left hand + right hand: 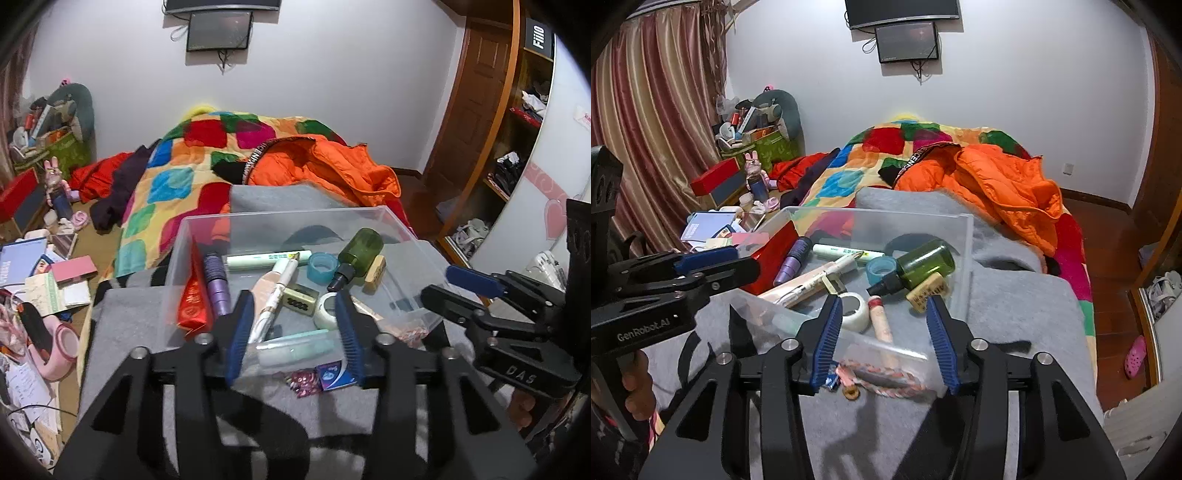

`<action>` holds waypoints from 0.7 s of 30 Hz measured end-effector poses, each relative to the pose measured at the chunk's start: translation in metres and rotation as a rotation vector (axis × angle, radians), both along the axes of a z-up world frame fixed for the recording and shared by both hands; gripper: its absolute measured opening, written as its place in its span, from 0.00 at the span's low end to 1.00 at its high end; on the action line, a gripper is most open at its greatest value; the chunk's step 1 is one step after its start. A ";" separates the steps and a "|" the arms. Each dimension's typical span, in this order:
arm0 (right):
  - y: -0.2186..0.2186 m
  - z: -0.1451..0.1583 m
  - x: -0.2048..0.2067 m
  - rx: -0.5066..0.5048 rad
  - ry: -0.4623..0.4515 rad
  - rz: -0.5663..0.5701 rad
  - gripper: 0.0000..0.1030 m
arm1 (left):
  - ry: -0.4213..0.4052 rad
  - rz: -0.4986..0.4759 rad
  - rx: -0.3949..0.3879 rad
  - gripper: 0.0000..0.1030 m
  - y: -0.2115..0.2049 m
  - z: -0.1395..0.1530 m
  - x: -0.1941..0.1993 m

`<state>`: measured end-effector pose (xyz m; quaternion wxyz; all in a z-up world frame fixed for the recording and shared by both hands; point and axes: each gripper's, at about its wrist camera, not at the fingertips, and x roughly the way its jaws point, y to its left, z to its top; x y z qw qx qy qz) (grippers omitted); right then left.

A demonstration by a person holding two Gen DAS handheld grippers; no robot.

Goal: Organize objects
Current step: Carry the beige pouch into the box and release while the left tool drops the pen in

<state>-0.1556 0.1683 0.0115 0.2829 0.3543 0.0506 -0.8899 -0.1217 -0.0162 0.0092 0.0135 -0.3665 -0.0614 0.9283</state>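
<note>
A clear plastic bin [207,229] [966,258] stands on a grey cloth and holds several small items: a green spray bottle [360,253] [923,264], a blue tape roll [322,266] [881,269], a white tape roll [327,310] [855,310], a purple tube [216,282] [792,264], a red packet [192,299], pens and an eraser [927,291]. My left gripper [293,339] is open over the bin's near wall, empty. My right gripper [884,339] is open at the bin's near edge, empty. A braided cord [882,374] lies under it.
A blue packet [332,374] and a pink patterned item [304,380] lie on the cloth [125,332] in front of the bin. A patchwork quilt [221,147] and orange jacket [325,166] lie behind. A cluttered side table [40,266] stands left, shelves [517,147] right.
</note>
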 end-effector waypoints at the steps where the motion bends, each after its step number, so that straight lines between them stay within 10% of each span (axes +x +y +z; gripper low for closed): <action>1: 0.003 0.000 0.002 0.000 0.003 -0.005 0.45 | 0.004 0.004 -0.007 0.50 0.000 0.001 0.003; 21: 0.030 -0.052 0.010 0.047 -0.119 -0.058 0.47 | -0.176 -0.027 -0.001 0.63 0.005 -0.069 0.025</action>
